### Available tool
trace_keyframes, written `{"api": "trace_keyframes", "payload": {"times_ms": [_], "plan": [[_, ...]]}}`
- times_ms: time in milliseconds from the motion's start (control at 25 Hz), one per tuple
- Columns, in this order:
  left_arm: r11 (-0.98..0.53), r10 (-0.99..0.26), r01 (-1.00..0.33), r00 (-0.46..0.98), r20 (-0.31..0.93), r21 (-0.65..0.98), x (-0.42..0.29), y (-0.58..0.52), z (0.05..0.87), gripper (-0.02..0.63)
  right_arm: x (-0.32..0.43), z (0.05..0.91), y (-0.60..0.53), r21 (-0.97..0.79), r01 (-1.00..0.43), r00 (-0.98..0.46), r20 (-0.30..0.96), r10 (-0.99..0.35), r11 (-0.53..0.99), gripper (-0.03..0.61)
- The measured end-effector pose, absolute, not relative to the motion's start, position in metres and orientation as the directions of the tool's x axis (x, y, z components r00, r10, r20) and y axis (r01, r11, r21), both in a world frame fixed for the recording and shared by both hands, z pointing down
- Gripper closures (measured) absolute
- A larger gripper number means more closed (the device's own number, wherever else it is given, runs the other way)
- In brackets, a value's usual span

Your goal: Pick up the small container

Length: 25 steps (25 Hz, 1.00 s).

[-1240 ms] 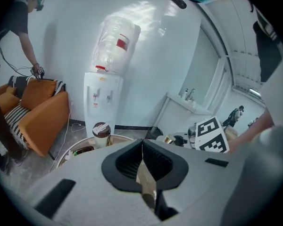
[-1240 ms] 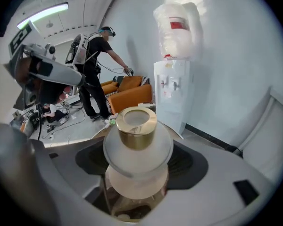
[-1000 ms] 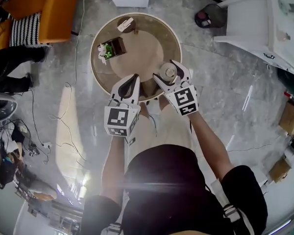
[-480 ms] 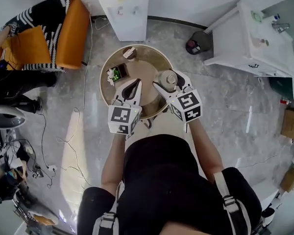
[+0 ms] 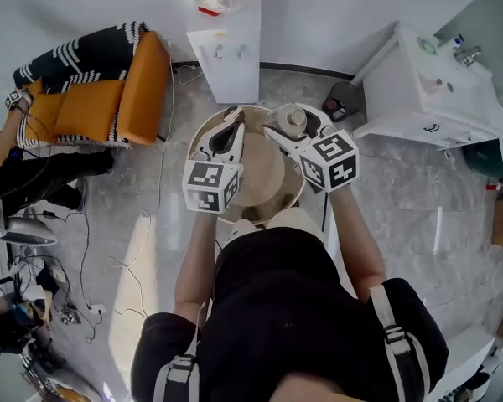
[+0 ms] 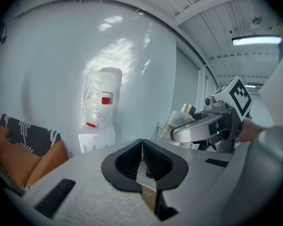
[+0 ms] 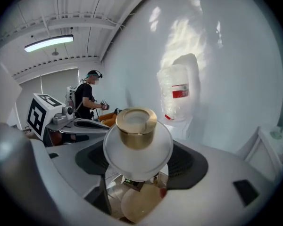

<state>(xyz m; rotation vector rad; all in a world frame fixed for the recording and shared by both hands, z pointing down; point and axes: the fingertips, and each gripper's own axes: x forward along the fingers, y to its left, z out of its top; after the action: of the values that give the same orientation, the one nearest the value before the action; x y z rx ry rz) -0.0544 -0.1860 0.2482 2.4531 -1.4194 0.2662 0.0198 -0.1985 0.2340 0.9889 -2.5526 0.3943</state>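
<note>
The small container is a frosted glass jar with a gold lid. My right gripper is shut on its round body and holds it upright in the air. In the head view the container sits between the right gripper's jaws above the far edge of the round wooden table. My left gripper hovers beside it, to the left. Its jaws are closed together with nothing between them. The left gripper view also catches the container in the other gripper.
A white cabinet with a wrapped water bottle stands against the far wall. An orange armchair is at the left and a white sink unit at the right. A dark bin sits near the table. Another person stands behind.
Both grippers have risen and moved forward. The right one has carried the container up off the table. The head camera now looks from higher up.
</note>
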Motion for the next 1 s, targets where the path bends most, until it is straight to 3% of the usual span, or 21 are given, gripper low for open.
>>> {"api": "trace_keyframes", "payload": {"times_ms": [480,1000], "plan": [[-0.446,-0.845,-0.885,0.465,0.262,0.134,-0.075,-0.188,0.205,0.594,0.014,0.182,-0.203,-0.083,-0.681,-0.698,0.372,-0.612,0.727,0.244],[-0.428,-0.855,-0.89,0.455,0.249,0.158,-0.081,-0.176,0.205,0.594,0.011,0.182,-0.186,-0.059,-0.685,-0.69,0.373,-0.62,0.727,0.244]]}}
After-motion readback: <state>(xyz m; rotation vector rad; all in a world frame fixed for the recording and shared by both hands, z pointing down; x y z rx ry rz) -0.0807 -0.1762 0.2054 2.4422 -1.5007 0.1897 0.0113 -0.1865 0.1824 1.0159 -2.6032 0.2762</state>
